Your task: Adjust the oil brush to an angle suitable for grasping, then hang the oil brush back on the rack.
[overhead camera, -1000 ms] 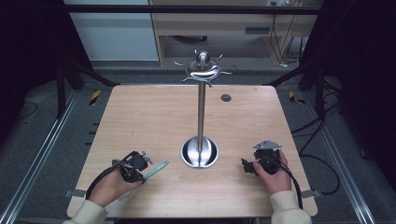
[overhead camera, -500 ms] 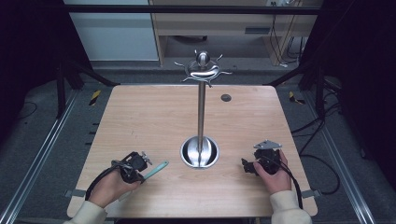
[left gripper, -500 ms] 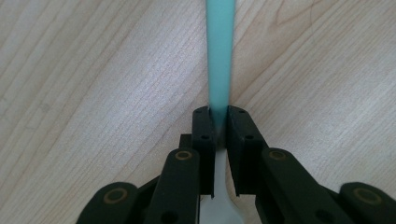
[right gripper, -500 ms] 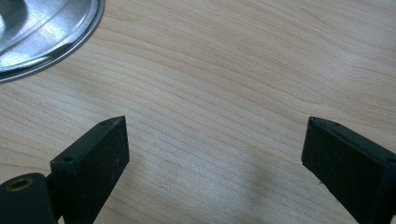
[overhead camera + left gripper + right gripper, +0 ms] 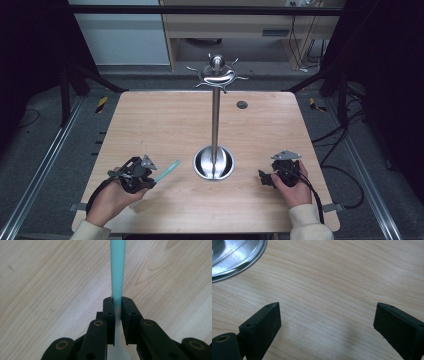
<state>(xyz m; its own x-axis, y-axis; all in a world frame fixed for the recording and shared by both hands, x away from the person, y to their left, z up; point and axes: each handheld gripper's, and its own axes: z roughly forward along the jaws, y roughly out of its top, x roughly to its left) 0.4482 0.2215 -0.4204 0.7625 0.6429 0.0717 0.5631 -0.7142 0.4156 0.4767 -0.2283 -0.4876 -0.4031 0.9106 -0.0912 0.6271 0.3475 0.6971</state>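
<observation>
So the left gripper (image 5: 117, 302) has its jaws pinched tight on a thin teal stick (image 5: 117, 267), right where the teal fades to a whitish, wider end that runs back between the jaws. They've just been closing, and the stick is squarely between the pads. It looks like a plastic spoon or stirrer handle: very light, fairly stiff along its length but probably bendy if you lever it, and smooth enough to swivel in a narrow pinch. I'd say gripping near the wide end like this is the sensible spot, since the flat sides give the pads something to bite on. Squeezing harder shouldn't hurt it much, though thin plastic can snap if twisted.

From above, the stick (image 5: 167, 171) pokes out of the left gripper (image 5: 150, 172) toward the stand (image 5: 215, 125), just over the table (image 5: 165, 115) near the front left.

The right gripper (image 5: 325, 322) has its jaws spread wide over bare wood, nothing in them, beside the stand's steel base (image 5: 234, 255).
</observation>
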